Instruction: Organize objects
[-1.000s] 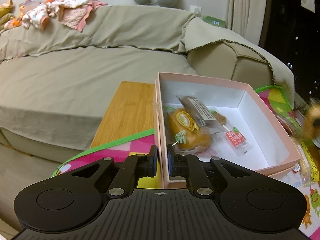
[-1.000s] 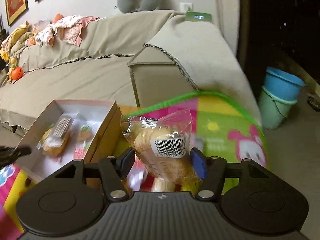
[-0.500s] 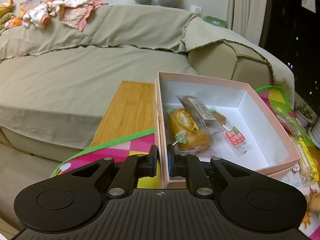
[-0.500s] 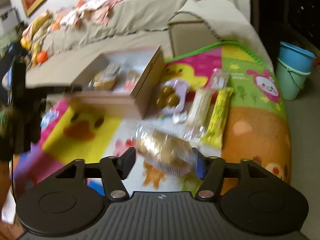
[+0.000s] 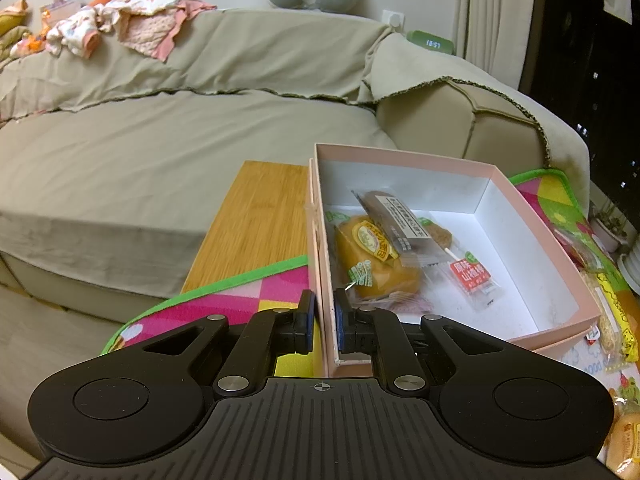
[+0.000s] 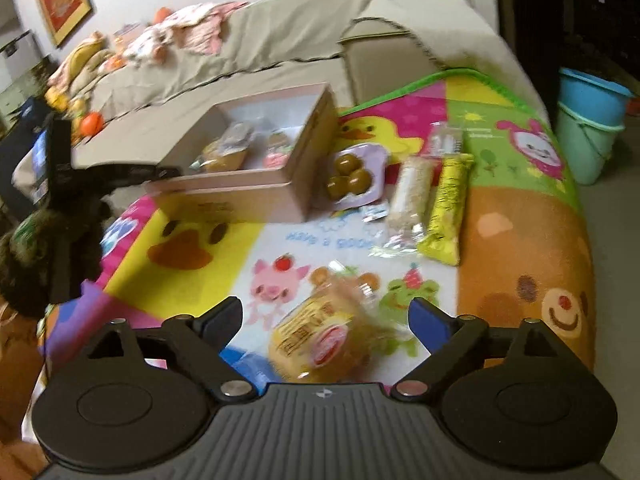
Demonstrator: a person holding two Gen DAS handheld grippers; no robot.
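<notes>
My left gripper (image 5: 322, 322) is shut on the near left wall of the pink box (image 5: 532, 216), which holds several wrapped snacks, among them an orange cake (image 5: 372, 264). The box also shows in the right wrist view (image 6: 256, 196). My right gripper (image 6: 326, 320) is open wide above the colourful mat (image 6: 200, 252). A wrapped bread packet (image 6: 328, 336) lies blurred between its fingers, not gripped. A purple tray of brown balls (image 6: 352, 178), a pale snack bar (image 6: 410, 196) and a yellow snack bar (image 6: 448, 204) lie right of the box.
A beige sofa (image 5: 160, 128) stands behind the table, with clothes (image 5: 120, 24) on its back. A bare wooden table strip (image 5: 256, 224) lies left of the box. Blue and green buckets (image 6: 588, 116) stand on the floor at right.
My right gripper swung away from the box, lowered over the mat and opened, letting go of the bread packet. My left gripper has stayed shut on the box wall.
</notes>
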